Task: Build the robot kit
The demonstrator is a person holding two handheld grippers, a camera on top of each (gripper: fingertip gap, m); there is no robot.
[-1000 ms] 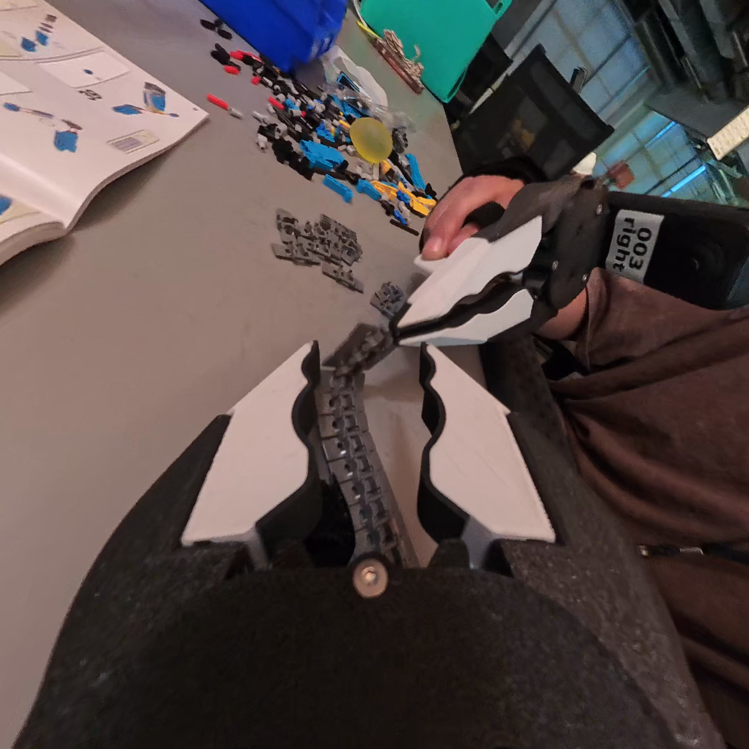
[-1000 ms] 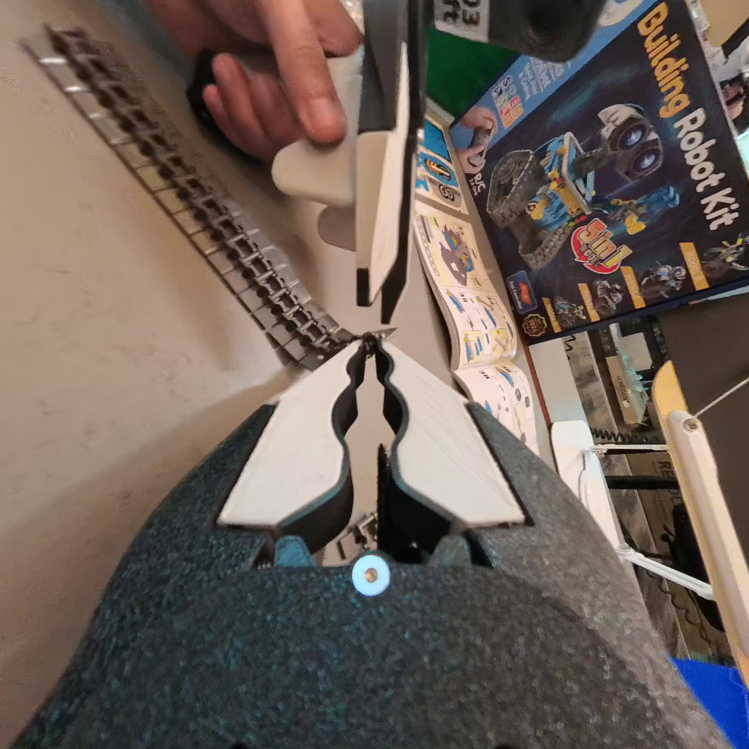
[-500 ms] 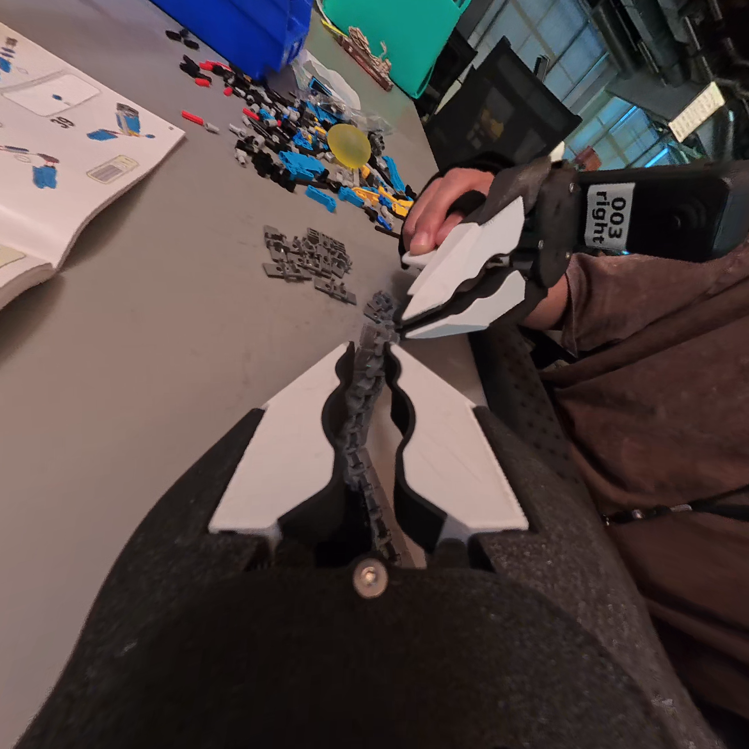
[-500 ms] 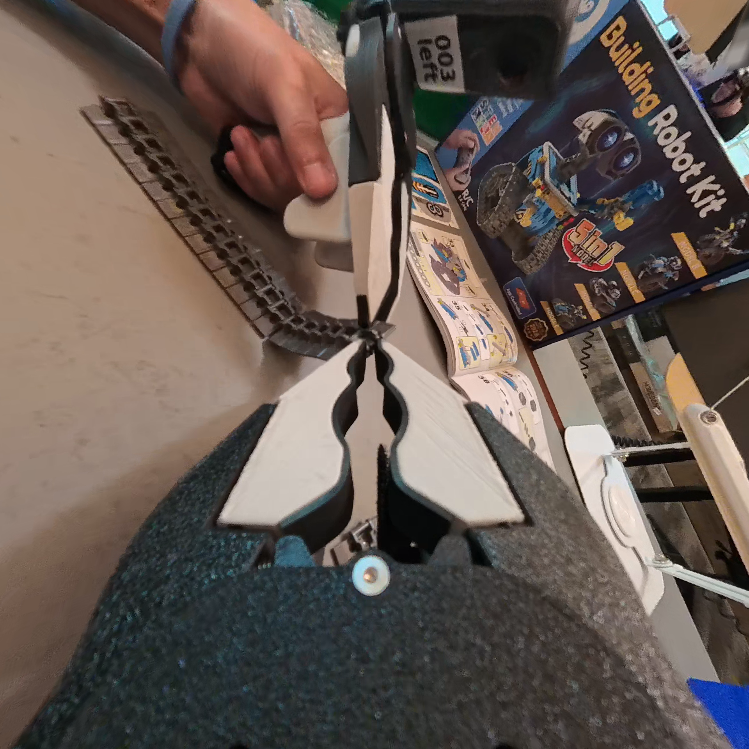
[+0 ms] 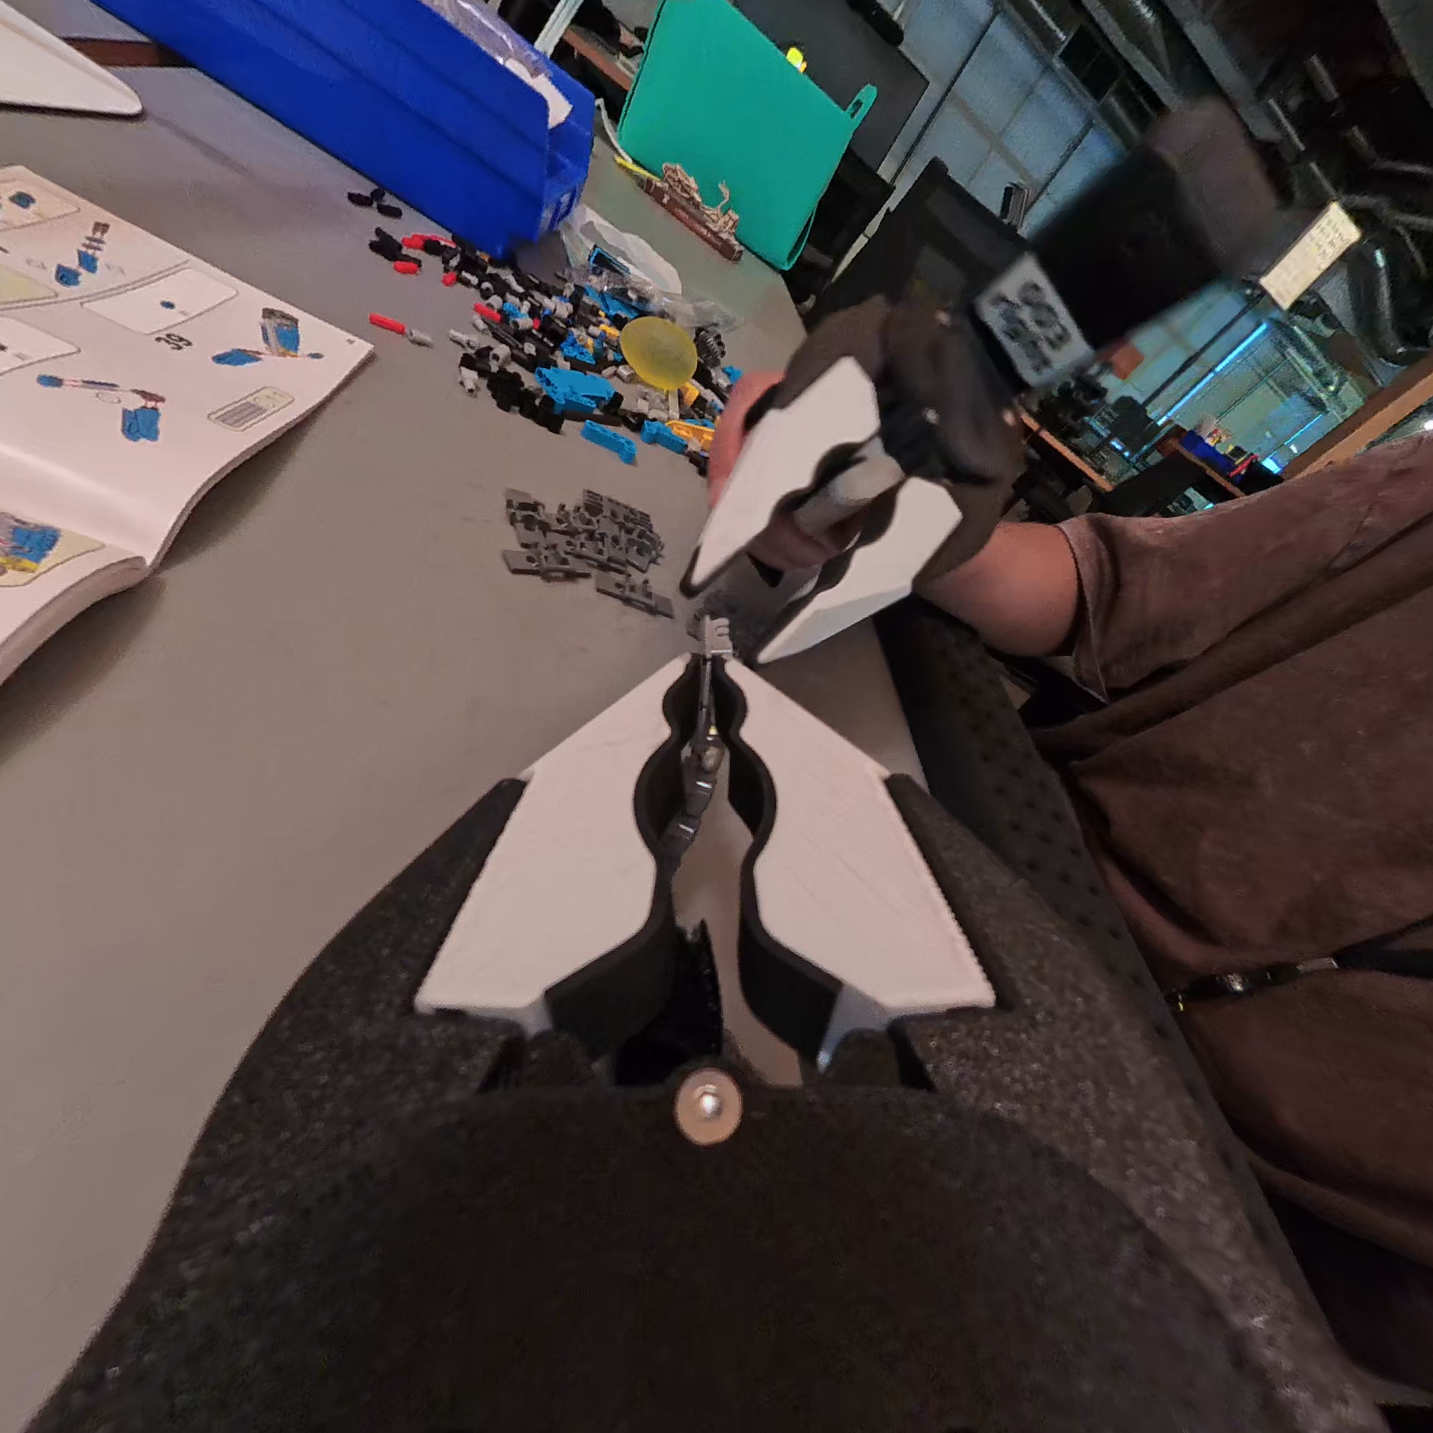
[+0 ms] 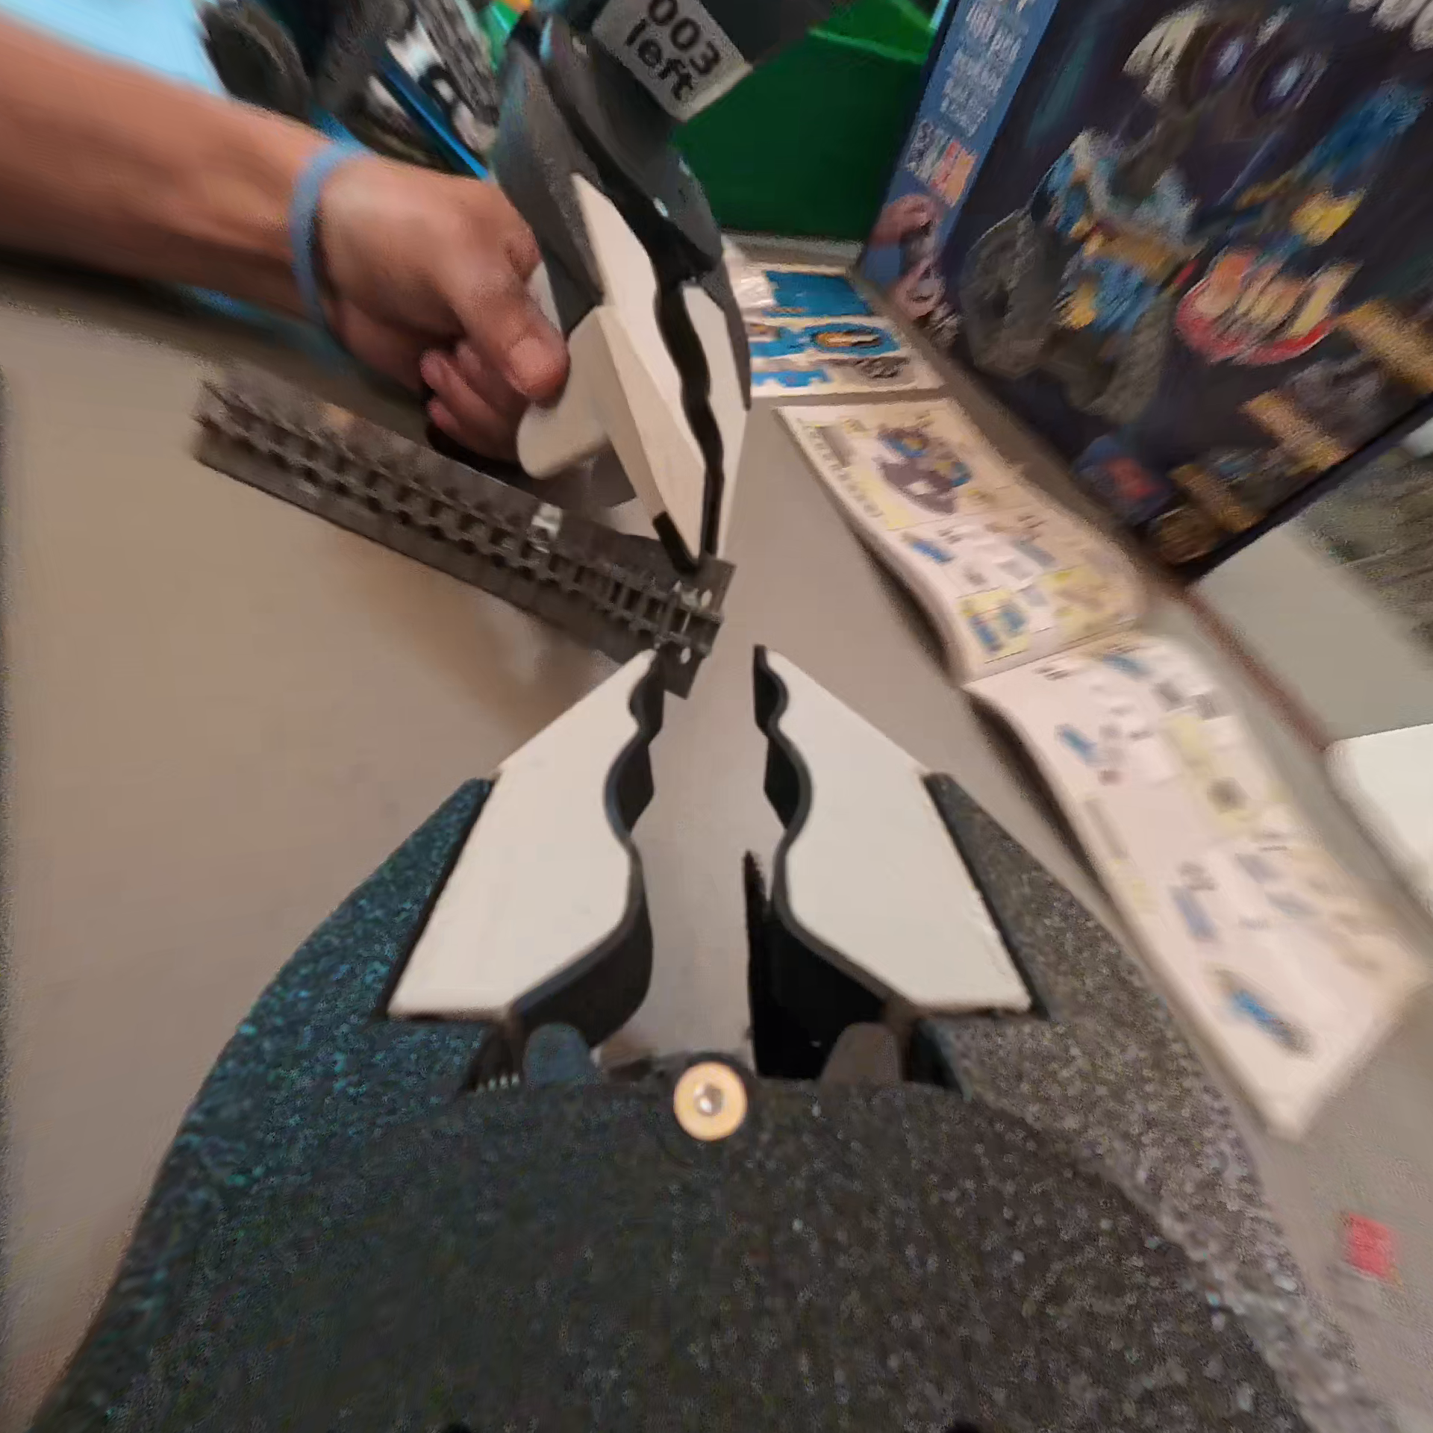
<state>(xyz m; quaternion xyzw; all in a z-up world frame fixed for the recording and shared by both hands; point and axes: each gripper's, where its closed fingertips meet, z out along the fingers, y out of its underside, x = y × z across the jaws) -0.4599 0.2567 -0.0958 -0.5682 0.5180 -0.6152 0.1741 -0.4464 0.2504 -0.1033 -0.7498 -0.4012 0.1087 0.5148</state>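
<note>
Gripping grey track point(image 6: 465, 512), left fingers point(image 5: 589, 837).

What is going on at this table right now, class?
A person holds a gripper in each hand over a grey table. The left gripper is shut on the end of a grey tread-link strip, the rest lying flat on the table. The right gripper is open, its jaws apart just beside that end. Nearby lie loose grey links, a pile of coloured building pieces, an open instruction booklet and the kit box.

2 tools point(image 5: 707, 665) point(image 6: 706, 659), 1 track strip point(image 6: 465, 516), 1 booklet point(image 5: 155, 372), 1 blue bin point(image 5: 372, 101).
</note>
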